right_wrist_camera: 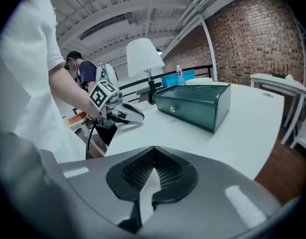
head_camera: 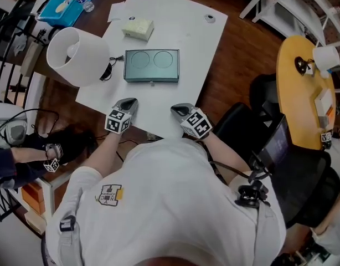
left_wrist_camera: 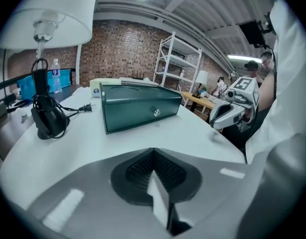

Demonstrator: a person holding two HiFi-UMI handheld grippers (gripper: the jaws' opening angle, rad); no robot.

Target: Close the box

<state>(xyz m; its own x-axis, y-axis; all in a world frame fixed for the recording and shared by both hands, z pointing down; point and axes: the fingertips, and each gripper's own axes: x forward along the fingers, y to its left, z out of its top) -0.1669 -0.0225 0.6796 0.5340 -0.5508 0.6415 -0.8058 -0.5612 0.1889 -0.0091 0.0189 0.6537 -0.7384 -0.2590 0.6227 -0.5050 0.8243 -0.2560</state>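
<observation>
Left tongs (left_wrist_camera: 153, 152): closed tight, pads pressed together, nothing between them; tips aimed at the box (head_camera: 152, 65) from its near-left side.
Right tongs (right_wrist_camera: 154, 152): also pressed together and empty; tips aimed at the box from its near-right side.
Height: both tongs low over the desk (head_camera: 200, 54) edge nearest the person, well short of the box; contact with the desk not clear.
Arms: two bare forearms (head_camera: 101, 151) stretched forward out of short white sleeves, elbows spread, angled slightly inward toward the box.
Marker cubes (head_camera: 118, 121): two, one on each tongs, with black-and-white square patterns.
Box: one, dark green, mid-desk, long front side turned to the person.
Lid (head_camera: 128, 65): lying flat on the box, with two round recesses side by side.
Knob (left_wrist_camera: 156, 112): one, small and pale, centred on the box front.
Lamp (head_camera: 76, 55): one, white shade, just left of the box.
Cable (head_camera: 110, 64): one, black, bundled at the lamp foot, its plug lying between lamp and box.
Cream pack (head_camera: 138, 29): one, beyond the box, apart from it.
Round item (head_camera: 209, 18): one, small, beyond the box and to its right, near the far desk corner.
Writing: shirt emblem (head_camera: 110, 195) on the person's back, too small to read.
</observation>
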